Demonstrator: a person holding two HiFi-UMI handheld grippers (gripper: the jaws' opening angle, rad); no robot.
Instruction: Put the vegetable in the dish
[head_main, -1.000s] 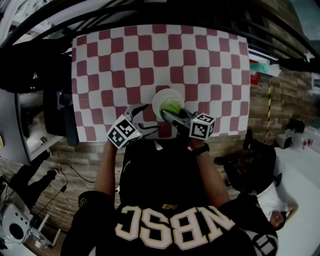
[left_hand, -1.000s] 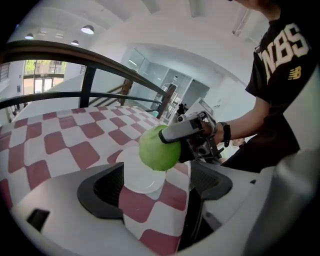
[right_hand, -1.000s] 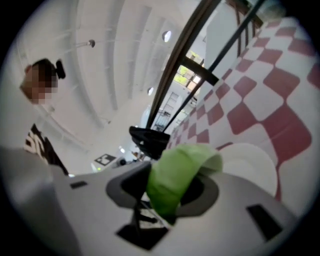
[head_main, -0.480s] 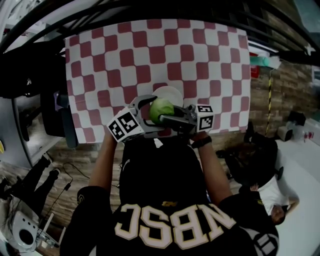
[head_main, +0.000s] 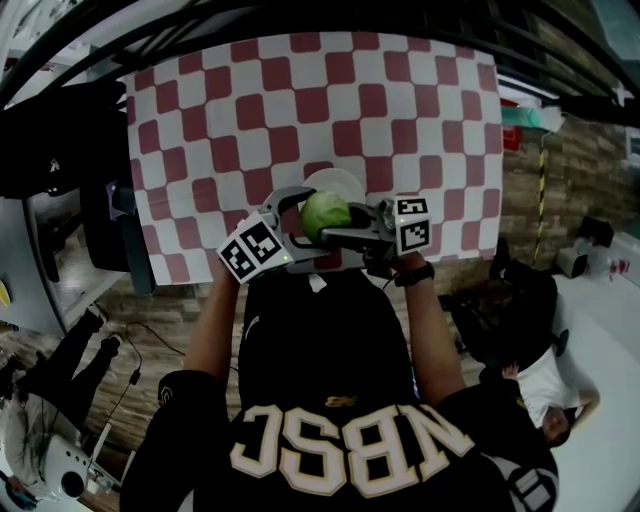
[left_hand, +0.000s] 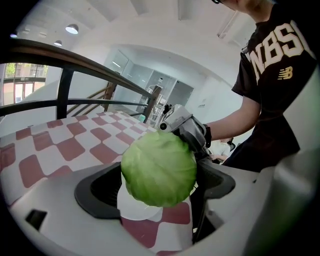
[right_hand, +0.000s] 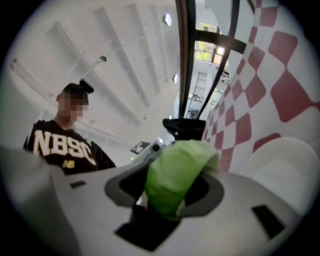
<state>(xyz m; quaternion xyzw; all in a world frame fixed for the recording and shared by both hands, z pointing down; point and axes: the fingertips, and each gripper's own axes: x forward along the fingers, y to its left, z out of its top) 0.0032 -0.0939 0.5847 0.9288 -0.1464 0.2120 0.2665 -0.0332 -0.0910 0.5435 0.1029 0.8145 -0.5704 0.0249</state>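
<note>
Your right gripper (right_hand: 170, 197) is clamped on the cabbage (head_main: 325, 214), its pads pressing into the green leaves on both sides, though its jaws have just been opening a little. Your left gripper (left_hand: 157, 195) stands spread wide with the cabbage between its jaws; they have just been closing in slightly from their widest, and the pads do not seem to press on the leaves, so all the weight looks to be on your right gripper. The cabbage hangs in the air just above the near side of the white dish (head_main: 336, 181), not touching it. So the pick-up looks done; what is left is to lower the cabbage into the dish and let go. Your right gripper lies roughly level, reaching in from the right, while the left one tilts downward from the left. Both meet in front of you at the near edge of the checked tablecloth (head_main: 300, 100).
</note>
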